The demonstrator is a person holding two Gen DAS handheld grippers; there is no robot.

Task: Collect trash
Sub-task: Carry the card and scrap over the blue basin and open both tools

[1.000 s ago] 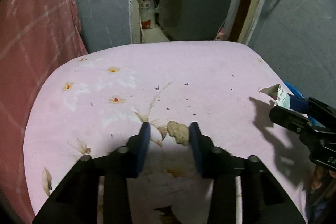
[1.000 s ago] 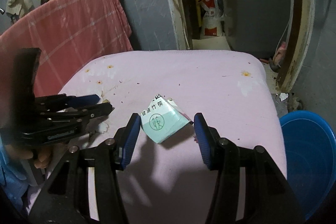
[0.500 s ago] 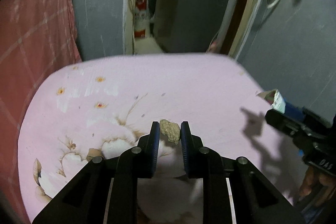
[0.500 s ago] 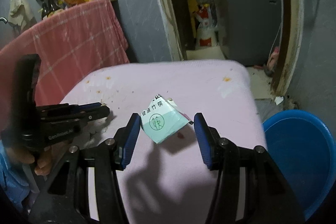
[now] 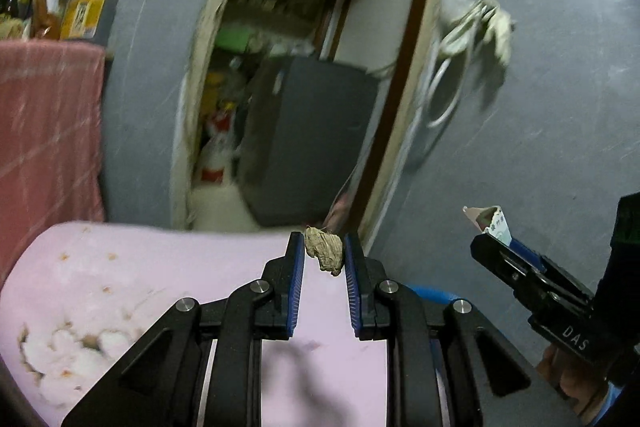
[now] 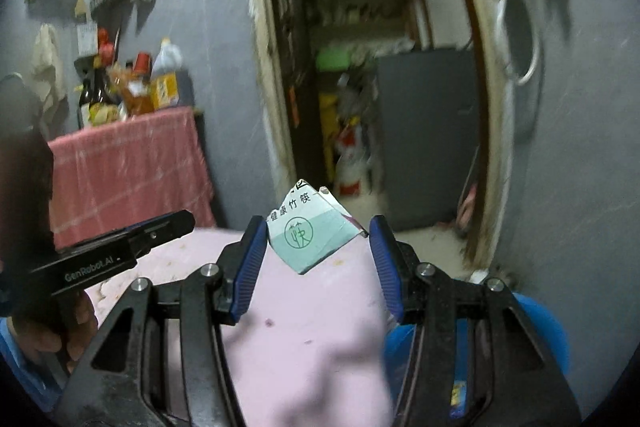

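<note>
Left tool [image 5: 321, 247], with brown wad [image 5: 325, 251], now higher above table [image 5: 160, 267].

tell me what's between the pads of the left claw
A crumpled brownish scrap, pinched between the blue pads and lifted off the pink tablecloth; left wrist view.

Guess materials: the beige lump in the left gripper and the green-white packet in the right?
Beige lump: likely crumpled paper or tissue, matte, with creases and ragged edges; could be dried food.
Green-white packet: printed paper or thin card, slight sheen, with sharp folds, a torn top and green printed characters.
</note>
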